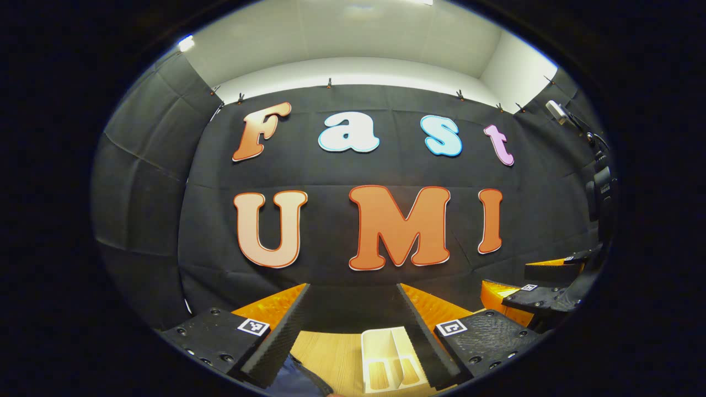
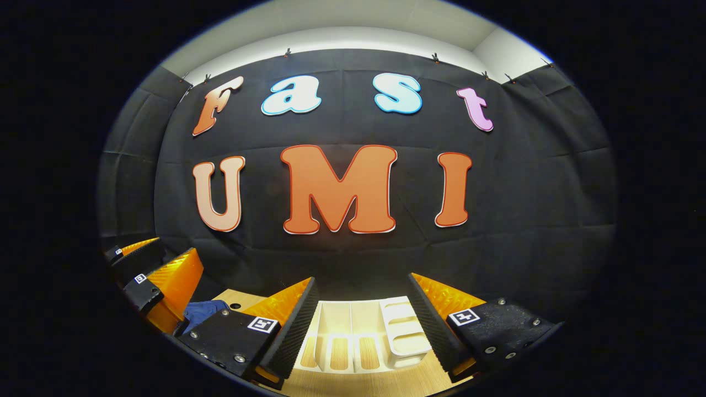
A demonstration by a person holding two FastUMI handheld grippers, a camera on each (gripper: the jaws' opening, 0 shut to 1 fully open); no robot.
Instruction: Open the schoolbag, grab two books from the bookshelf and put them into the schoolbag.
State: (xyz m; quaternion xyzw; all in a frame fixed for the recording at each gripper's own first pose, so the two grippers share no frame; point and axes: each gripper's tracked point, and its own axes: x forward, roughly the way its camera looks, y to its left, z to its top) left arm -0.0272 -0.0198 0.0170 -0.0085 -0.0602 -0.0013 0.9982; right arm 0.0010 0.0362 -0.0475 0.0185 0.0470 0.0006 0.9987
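both hand-held grippers are raised and level, aimed at the booth's black cloth wall, with the desk low under their fingers. the left hand-held gripper (image 1: 353,309) is released, its fingers spread wide with nothing between them. the right hand-held gripper (image 2: 361,306) is likewise released and holds nothing. in the left gripper view the right hand-held gripper also shows far off to the right; in the right gripper view the left one sits far to the left.

below and just ahead of the left hand-held gripper's fingers lies the white bookshelf (image 1: 391,358), a divided rack cut off by the lower edge. in the right gripper view the same bookshelf (image 2: 380,336) sits between and under the right hand-held gripper's fingers, its slots showing the wooden desk (image 2: 353,386) through them; whether books stand in it cannot be told. the dark blue schoolbag (image 1: 295,380) is a mere corner beneath the left finger, mostly hidden; in the right gripper view it (image 2: 204,311) peeks out left of the left finger.
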